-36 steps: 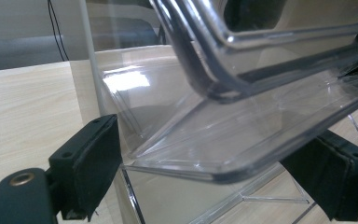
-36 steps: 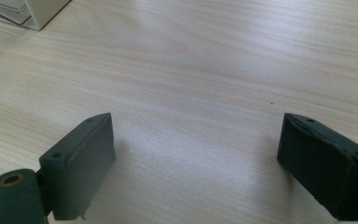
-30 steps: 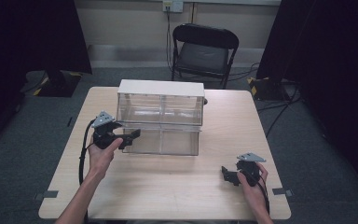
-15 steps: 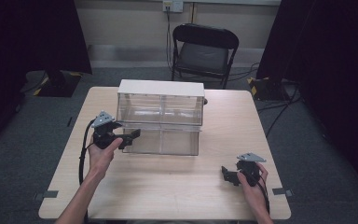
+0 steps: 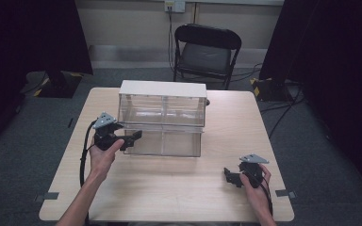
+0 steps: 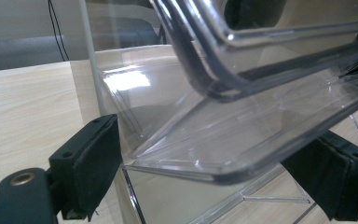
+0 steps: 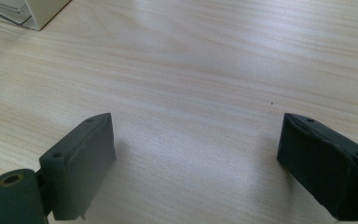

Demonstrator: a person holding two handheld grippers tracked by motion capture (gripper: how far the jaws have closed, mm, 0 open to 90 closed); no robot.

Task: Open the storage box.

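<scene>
Two grippers are working: the right gripper [image 5: 233,176] is sitting at the lower right, jaws spread wide over bare table [image 5: 179,188]. Farther up, left of middle, the left gripper [image 5: 133,136] is reaching with spread jaws around the clear drawer [image 5: 165,143] sticking out of the clear box [image 5: 162,101].

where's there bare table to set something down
Free: the front strip of the table between the left gripper and the right gripper, and the right side beside the clear drawer box. Crowded: the box's left front corner, where the left gripper's jaws straddle the pulled-out drawer.
</scene>
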